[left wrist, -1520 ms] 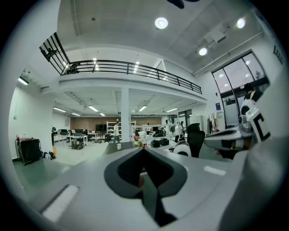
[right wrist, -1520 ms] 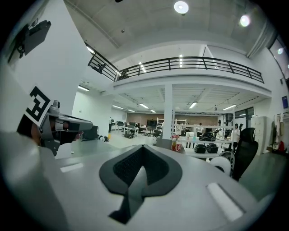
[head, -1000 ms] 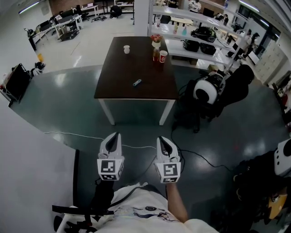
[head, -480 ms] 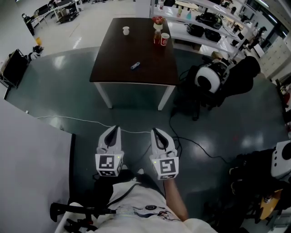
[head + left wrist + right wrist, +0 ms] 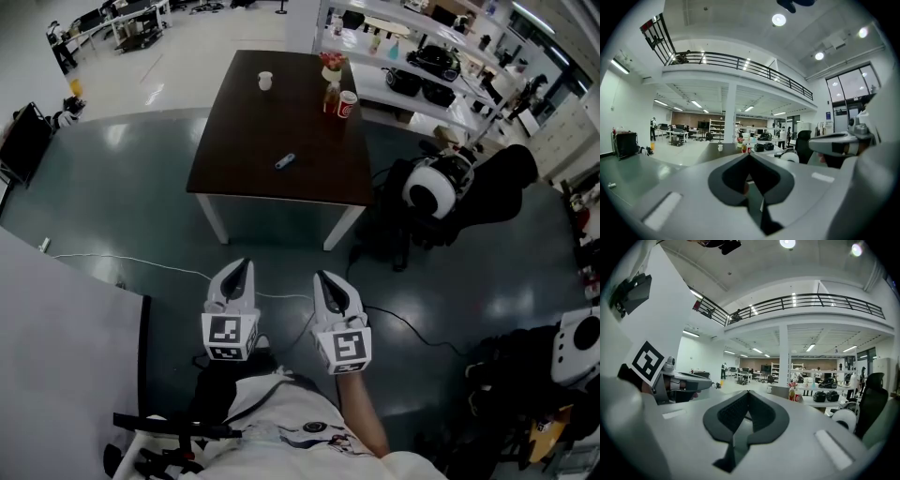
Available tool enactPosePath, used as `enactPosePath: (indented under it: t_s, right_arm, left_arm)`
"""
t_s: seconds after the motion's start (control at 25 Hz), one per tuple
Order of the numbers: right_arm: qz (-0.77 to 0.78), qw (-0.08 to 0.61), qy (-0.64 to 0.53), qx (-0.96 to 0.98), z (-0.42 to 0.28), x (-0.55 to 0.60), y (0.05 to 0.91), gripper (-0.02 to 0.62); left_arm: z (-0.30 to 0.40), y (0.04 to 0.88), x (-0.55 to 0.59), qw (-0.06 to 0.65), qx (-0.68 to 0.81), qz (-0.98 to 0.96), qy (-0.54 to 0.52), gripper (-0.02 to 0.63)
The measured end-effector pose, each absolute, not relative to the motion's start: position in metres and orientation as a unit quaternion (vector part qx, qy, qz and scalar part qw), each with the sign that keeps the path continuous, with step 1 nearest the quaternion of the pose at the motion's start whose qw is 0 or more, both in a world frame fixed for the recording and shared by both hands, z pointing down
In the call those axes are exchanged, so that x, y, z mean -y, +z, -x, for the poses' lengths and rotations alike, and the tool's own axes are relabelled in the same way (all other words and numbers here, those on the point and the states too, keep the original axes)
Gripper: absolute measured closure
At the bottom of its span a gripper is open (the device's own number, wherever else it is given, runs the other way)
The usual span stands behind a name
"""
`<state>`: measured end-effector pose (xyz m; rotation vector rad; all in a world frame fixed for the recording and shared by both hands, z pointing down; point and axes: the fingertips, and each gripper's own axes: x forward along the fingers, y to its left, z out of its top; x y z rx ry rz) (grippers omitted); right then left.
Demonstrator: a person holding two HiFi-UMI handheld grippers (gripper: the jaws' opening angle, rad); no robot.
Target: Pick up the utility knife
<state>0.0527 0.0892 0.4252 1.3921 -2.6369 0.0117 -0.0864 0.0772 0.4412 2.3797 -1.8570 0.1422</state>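
1. A small blue-and-dark utility knife (image 5: 285, 161) lies untouched near the middle of the dark brown rectangular surface (image 5: 253, 122). It is well apart from the white cup (image 5: 265, 81) and the red cup (image 5: 347, 103) at the surface's far end.
2. The white-shelled left claw (image 5: 237, 268) and right claw (image 5: 324, 278), held side by side, hover over the dark green floor (image 5: 141, 216). Both are well short of the surface's near edge and point toward it.
3. In each gripper view the jaws are pressed together at the tips, with nothing between them.
4. By this showing the task has barely begun. Reaching the surface, opening a claw and closing it on the knife all appear to remain.
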Motion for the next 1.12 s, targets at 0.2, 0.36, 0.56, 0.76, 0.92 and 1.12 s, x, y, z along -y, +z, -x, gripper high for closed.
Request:
enactPosePath:
  t_s: [0.2, 0.36, 0.56, 0.76, 0.92, 1.12]
  right_arm:
    - [-0.486, 0.081, 0.004, 0.87, -0.041, -0.051, 0.422, 0.594]
    - [-0.497, 0.093, 0.016, 0.863, -0.04, -0.038, 0.431, 0.594]
    - [-0.5, 0.104, 0.027, 0.859, -0.03, -0.018, 0.44, 0.594]
    - [-0.493, 0.113, 0.034, 0.862, -0.029, 0.004, 0.451, 0.594]
    - [-0.481, 0.11, 0.038, 0.869, -0.025, 0.036, 0.461, 0.594]
    - [-0.46, 0.103, 0.032, 0.881, -0.018, 0.088, 0.456, 0.594]
  left_arm:
    - [0.105, 0.44, -0.041, 0.057, 0.597, -0.798, 0.047, 0.607]
    - [0.115, 0.451, -0.027, 0.076, 0.589, -0.803, 0.055, 0.607]
    - [0.122, 0.458, -0.004, 0.085, 0.58, -0.808, 0.06, 0.607]
    - [0.117, 0.468, 0.018, 0.094, 0.575, -0.81, 0.068, 0.607]
    - [0.117, 0.472, 0.045, 0.088, 0.581, -0.806, 0.073, 0.607]
    - [0.123, 0.465, 0.089, 0.078, 0.598, -0.793, 0.083, 0.607]
